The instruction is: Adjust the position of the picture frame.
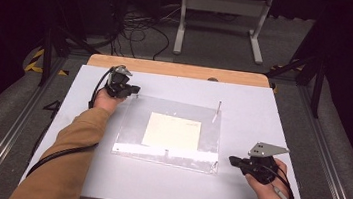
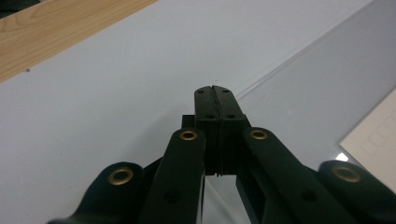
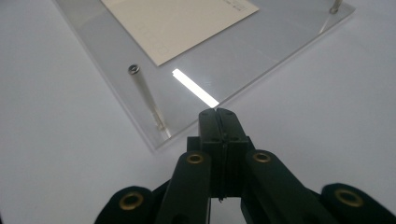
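Note:
A clear acrylic sheet (image 1: pixel 134 120) lies flat in the middle of the white table, with a cream sheet of paper (image 1: pixel 172 131) at its centre. My left gripper (image 1: pixel 135 90) is shut and empty, its tips at the sheet's far left corner; the left gripper view has the closed tips (image 2: pixel 214 88) just short of the acrylic edge (image 2: pixel 299 51). My right gripper (image 1: pixel 232 159) is shut and empty too, just off the near right corner. In the right gripper view the closed tips (image 3: pixel 217 111) point at that corner (image 3: pixel 159 144), where a thin metal post (image 3: pixel 145 93) stands.
A second metal post (image 1: pixel 218 109) rises at the sheet's far right corner. The white table top (image 1: pixel 164 186) has a wooden strip (image 1: pixel 178 70) along its far edge. Beyond it are a white stand (image 1: pixel 221 19) and cables (image 1: pixel 137 29) on the floor.

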Motion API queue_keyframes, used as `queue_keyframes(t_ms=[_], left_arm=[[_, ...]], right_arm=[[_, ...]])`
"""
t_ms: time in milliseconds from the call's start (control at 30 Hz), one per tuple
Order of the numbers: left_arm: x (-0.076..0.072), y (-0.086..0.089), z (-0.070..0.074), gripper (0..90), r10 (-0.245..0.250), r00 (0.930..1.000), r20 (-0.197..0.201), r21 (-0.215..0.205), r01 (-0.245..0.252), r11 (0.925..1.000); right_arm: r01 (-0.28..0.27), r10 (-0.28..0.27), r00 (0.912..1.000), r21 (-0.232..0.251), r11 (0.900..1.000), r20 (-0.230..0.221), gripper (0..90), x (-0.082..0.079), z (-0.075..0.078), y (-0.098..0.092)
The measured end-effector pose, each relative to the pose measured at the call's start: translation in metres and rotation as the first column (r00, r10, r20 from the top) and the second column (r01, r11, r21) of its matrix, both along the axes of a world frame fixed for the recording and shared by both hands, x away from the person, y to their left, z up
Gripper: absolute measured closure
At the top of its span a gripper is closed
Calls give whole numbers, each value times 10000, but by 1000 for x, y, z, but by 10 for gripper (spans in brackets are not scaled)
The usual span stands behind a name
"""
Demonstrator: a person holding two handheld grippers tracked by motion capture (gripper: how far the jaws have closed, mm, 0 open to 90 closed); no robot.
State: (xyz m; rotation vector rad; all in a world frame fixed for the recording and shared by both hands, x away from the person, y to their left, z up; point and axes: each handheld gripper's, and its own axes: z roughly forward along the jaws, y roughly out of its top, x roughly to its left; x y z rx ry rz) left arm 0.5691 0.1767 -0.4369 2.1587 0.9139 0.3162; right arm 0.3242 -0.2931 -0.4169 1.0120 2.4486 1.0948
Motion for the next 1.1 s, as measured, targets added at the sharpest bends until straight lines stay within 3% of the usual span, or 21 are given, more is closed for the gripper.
queue_keyframes(t_ms=[100, 167, 300, 533, 833, 1100], left_arm=[[8, 0, -4, 896, 169, 9998, 45, 235, -170, 9996], [13, -1, -7, 896, 262, 9996, -143, -46, -262, 9996], [23, -4, -14, 896, 348, 9988, -348, 363, -335, 9988], [30, -5, -18, 897, 385, 9970, -678, 412, -357, 9985], [18, -7, -16, 900, 185, 9954, -936, 365, -152, 9992], [-10, -1, -18, 900, -320, 9972, -671, 429, 349, 9985]], right_arm=[[-189, 189, 9997, -14, 9998, -171, 900, -11, -3, 0], [-345, 345, 9990, 4, 9994, -280, 900, -16, -5, 1], [-612, 612, 9971, 11, 9981, -445, 900, -25, -7, 4], [-977, 982, 9932, 106, 9952, -621, 900, -37, -7, 7], [-1456, 1453, 9862, 27, 9893, -795, 900, -40, -13, 21], [-1875, 1828, 9794, -489, 9811, -861, 900, -41, -21, 38]])
